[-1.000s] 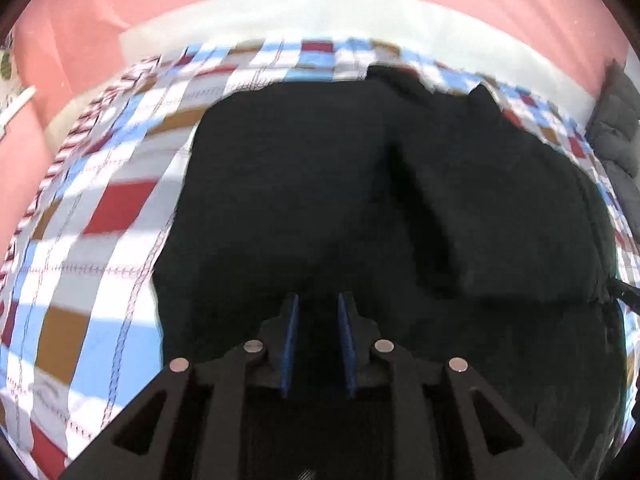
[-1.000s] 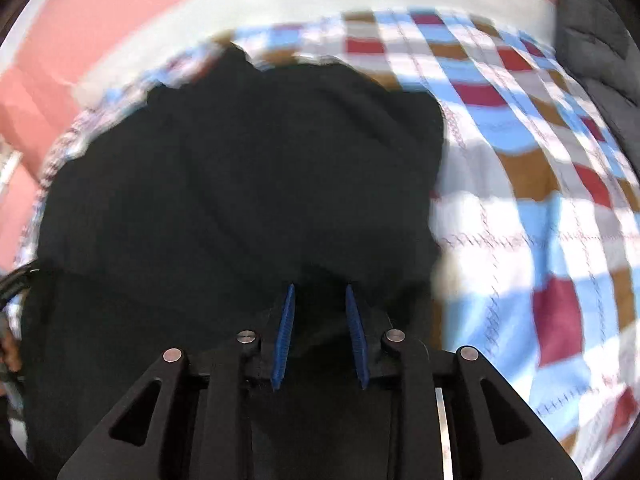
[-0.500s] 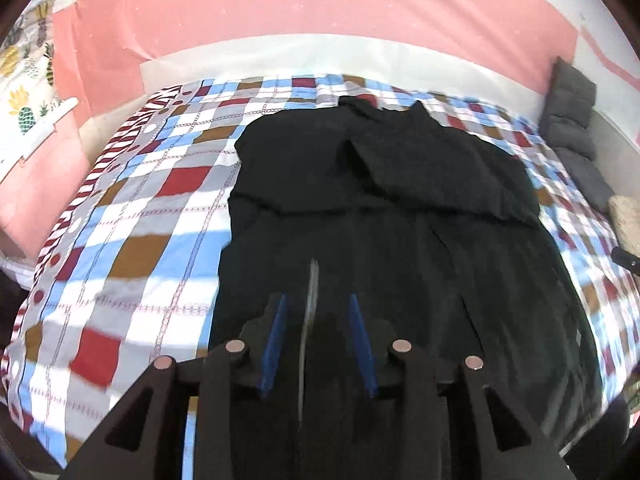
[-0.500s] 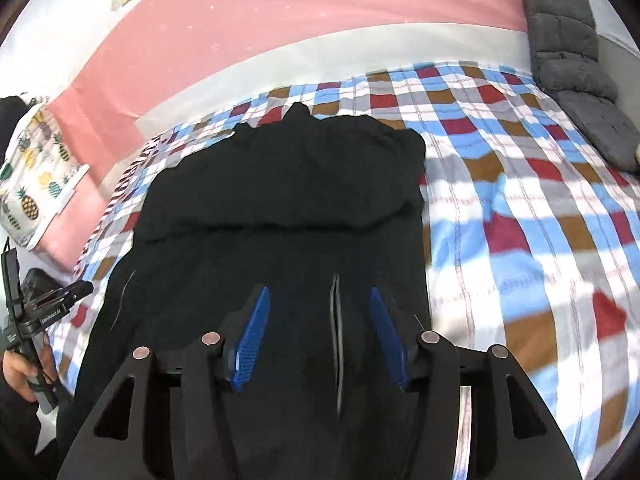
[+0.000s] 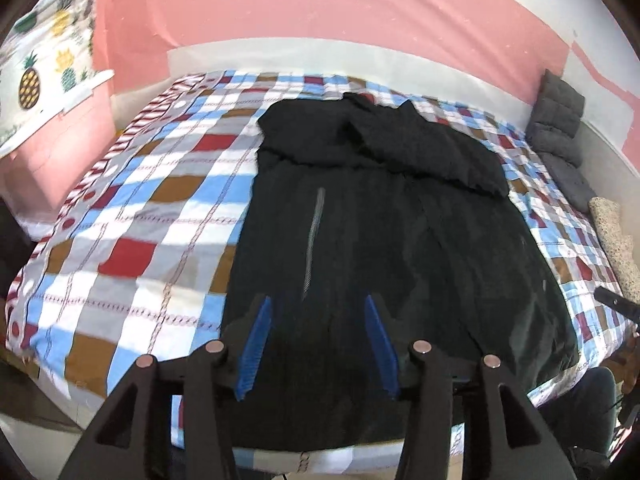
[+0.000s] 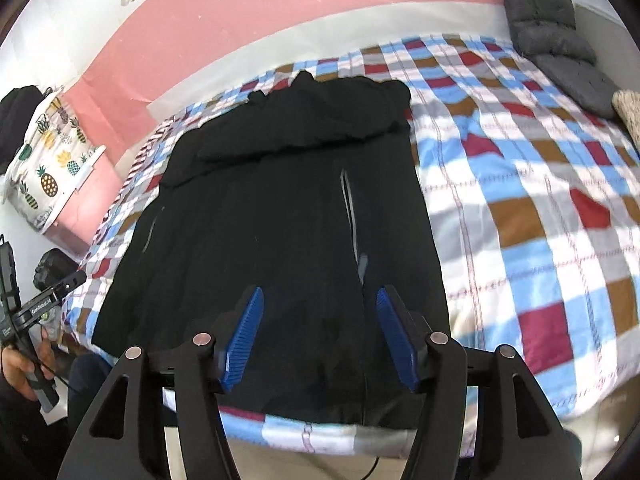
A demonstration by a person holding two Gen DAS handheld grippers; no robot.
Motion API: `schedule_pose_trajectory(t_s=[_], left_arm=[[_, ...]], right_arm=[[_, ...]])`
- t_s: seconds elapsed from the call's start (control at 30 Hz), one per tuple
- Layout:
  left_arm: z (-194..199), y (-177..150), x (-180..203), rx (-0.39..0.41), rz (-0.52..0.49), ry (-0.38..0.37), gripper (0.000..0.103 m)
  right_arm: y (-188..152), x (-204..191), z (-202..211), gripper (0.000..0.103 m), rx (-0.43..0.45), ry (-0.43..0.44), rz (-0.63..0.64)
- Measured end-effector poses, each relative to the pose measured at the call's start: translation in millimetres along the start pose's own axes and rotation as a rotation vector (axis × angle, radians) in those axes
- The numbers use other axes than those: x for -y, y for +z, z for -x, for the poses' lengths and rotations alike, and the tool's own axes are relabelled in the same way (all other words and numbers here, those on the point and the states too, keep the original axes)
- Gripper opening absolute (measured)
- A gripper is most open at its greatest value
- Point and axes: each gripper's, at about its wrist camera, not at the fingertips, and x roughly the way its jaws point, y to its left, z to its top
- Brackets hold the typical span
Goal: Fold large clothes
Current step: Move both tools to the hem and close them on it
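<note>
A large black garment (image 5: 380, 216) lies flat on the checked bed, its far end folded back toward me across the top; it also shows in the right wrist view (image 6: 288, 208). A grey zip line (image 5: 314, 236) runs down its left side and another zip (image 6: 350, 208) down its right. My left gripper (image 5: 318, 304) is open and empty above the garment's near left part. My right gripper (image 6: 320, 294) is open and empty above its near right part. Both hang over the near hem at the bed's front edge.
The checked bedcover (image 5: 132, 208) is bare to the left and, in the right wrist view (image 6: 540, 200), to the right. Grey cushions (image 6: 548, 12) lie at the far right corner. A pineapple-print cloth (image 5: 44, 52) hangs at the left. A pink wall (image 5: 320, 8) stands behind.
Both grippers have pulled back from the garment's far end to the bed's near edge and opened. The folded-over top part now lies released on the garment.
</note>
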Motion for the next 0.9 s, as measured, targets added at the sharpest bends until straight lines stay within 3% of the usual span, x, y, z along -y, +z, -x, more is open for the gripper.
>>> schedule_pose_trajectory(t_s=[0.13,0.47,0.7,0.77,0.9], left_arm=[[-3.6,-13.5,-12.1,-0.028,0.029,0.03,0.055],[-38.0,-27.8,-45.8,-0.111,0.084,0.063,0.061],[-65.6,-34.4,-65.9,-0.182,0.144,0.036,0.061],[-72.9,-35.2,-69.9,-0.194,0.156,0.023,0.066],[-81.3,-40.0,-75.5,-0.219,0.214,-0.043,0.068]], right_arm=[[-18.0,11.2,-8.1,0.065,-0.044,-0.014,-0.02],[-30.6,52.1,-31.1,0.067,-0.111,-0.043,-0.113],[-31.3,80.4,-51.3,0.067,-0.149,-0.02,-0.206],[-32.3,88.2,-56.2,0.067,-0.16,-0.008,-0.236],[-40.2,98.8,-67.1,0.067,-0.212,0.072,-0.302]])
